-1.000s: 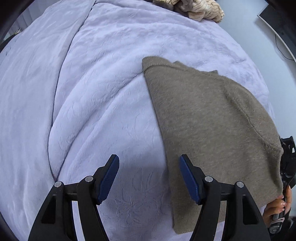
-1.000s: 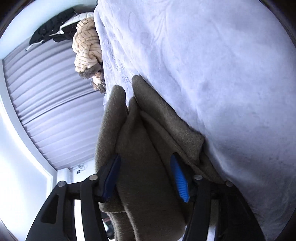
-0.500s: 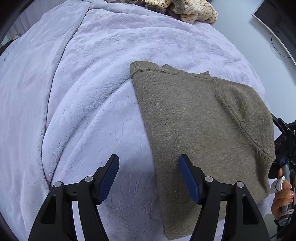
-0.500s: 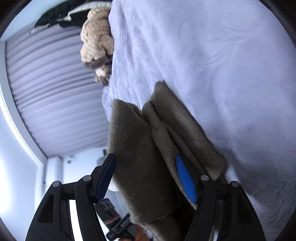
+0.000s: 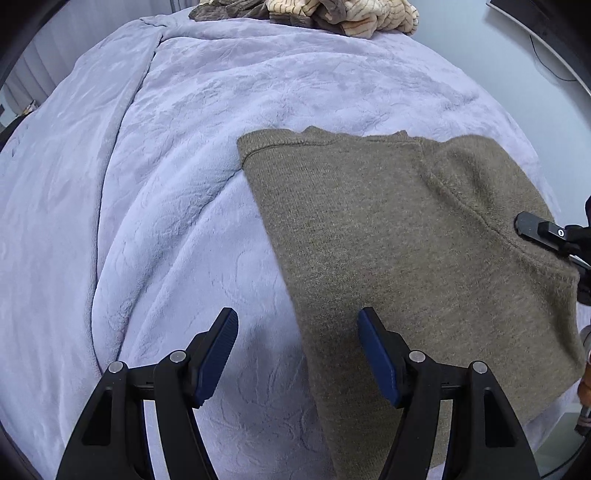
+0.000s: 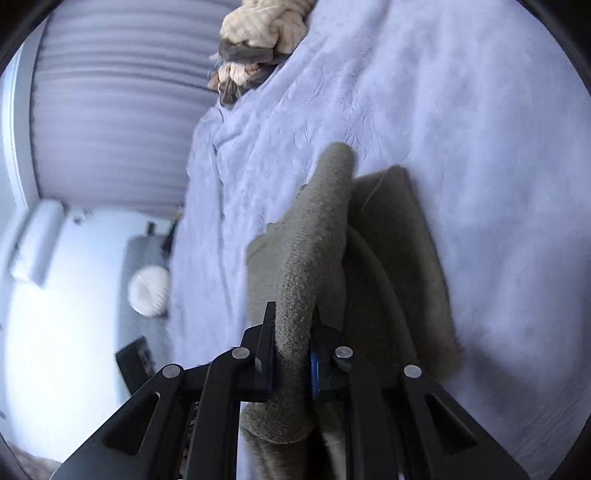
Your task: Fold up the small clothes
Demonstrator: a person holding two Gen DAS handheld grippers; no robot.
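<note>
Two grippers: right gripper (image 6: pixel 291 354), rolled sideways, clamps the sweater (image 5: pixel 406 258); left gripper (image 5: pixel 297 350) hovers level, jaws apart.

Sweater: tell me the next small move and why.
Probably carry the pinched edge across the sweater to fold it. The right gripper is shut on a bunched layer, while the left gripper hangs open above the near edge on the blanket, free to pin it.

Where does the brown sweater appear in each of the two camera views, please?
Left wrist view: the brown sweater lies flat, right of centre, on the lilac blanket.
Right wrist view: its folded edge sits at centre, pinched by the right gripper.
Shared landmark: the beige clothes pile at the top.
</note>
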